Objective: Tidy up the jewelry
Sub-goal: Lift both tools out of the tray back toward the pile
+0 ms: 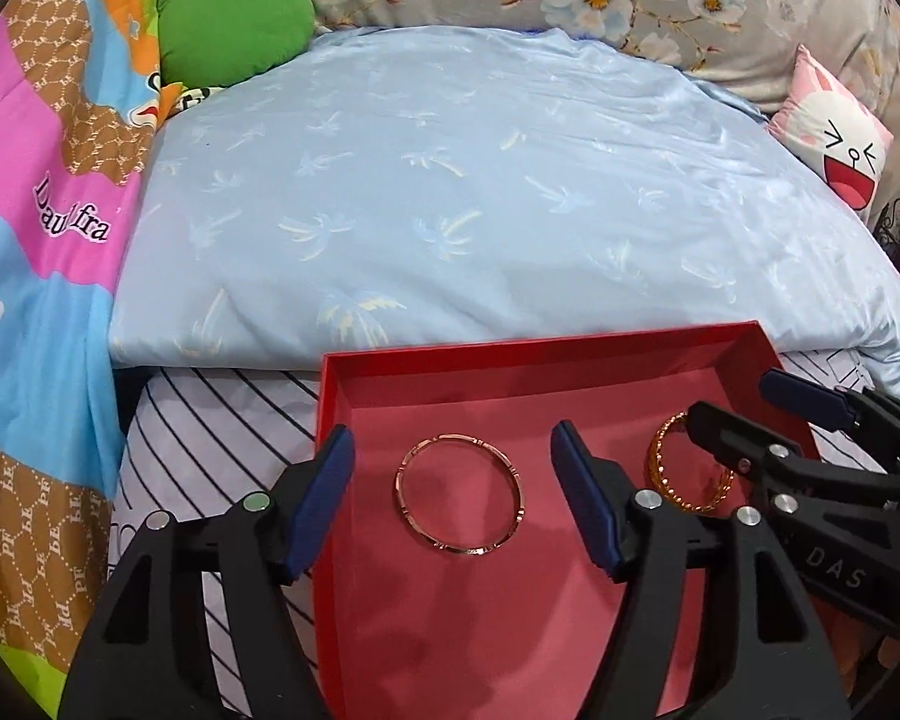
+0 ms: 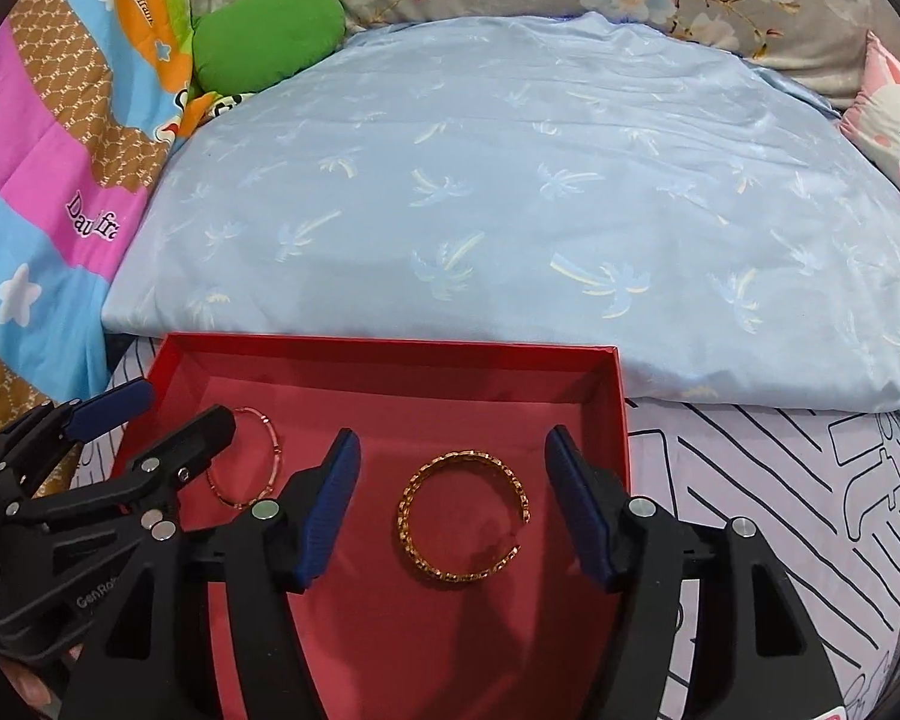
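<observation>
A shallow red box (image 1: 510,354) (image 2: 390,347) lies on the bed. A thin rose-gold bangle (image 1: 459,492) (image 2: 273,450) lies flat on its left half. A gold open cuff bracelet (image 2: 465,516) (image 1: 660,468) lies flat on its right half. My left gripper (image 1: 453,492) is open, its jaws either side of the rose-gold bangle and just above it. My right gripper (image 2: 453,495) is open, its jaws either side of the gold cuff. Each gripper partly hides the other's bracelet in the opposite view.
A folded light-blue quilt (image 1: 480,180) lies right behind the box. A striped sheet (image 2: 750,480) lies under it. A colourful blanket (image 1: 42,240) is at the left, a green cushion (image 1: 234,24) at the back left, a pink cartoon pillow (image 1: 834,132) at the right.
</observation>
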